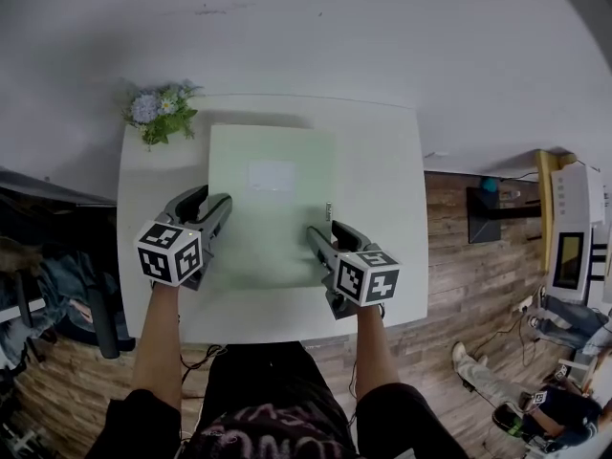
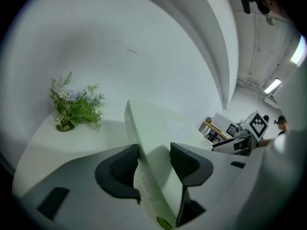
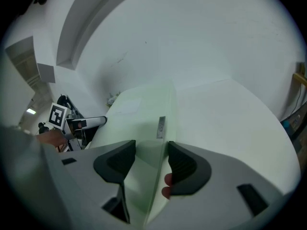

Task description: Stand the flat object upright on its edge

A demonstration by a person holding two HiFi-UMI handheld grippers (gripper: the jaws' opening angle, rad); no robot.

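A pale green flat book [image 1: 273, 204] with a white label lies face-up toward the head camera over the white table [image 1: 382, 161]. My left gripper [image 1: 210, 199] has its jaws closed around the book's left edge. In the left gripper view, that edge [image 2: 144, 176] runs between the dark pads [image 2: 123, 164] of the left gripper [image 2: 153, 159]. My right gripper [image 1: 326, 229] holds the right edge, near a small strip label. In the right gripper view, the right gripper [image 3: 151, 159] has the book [image 3: 139, 114] wedged between its pads. I cannot tell how far the book is tilted.
A small bunch of artificial flowers [image 1: 161, 113] [image 2: 74, 104] sits at the table's far left corner, close to the book's far corner. A white wall runs behind the table. Wooden floor with white equipment [image 1: 574, 237] lies to the right, and dark clutter [image 1: 48, 285] to the left.
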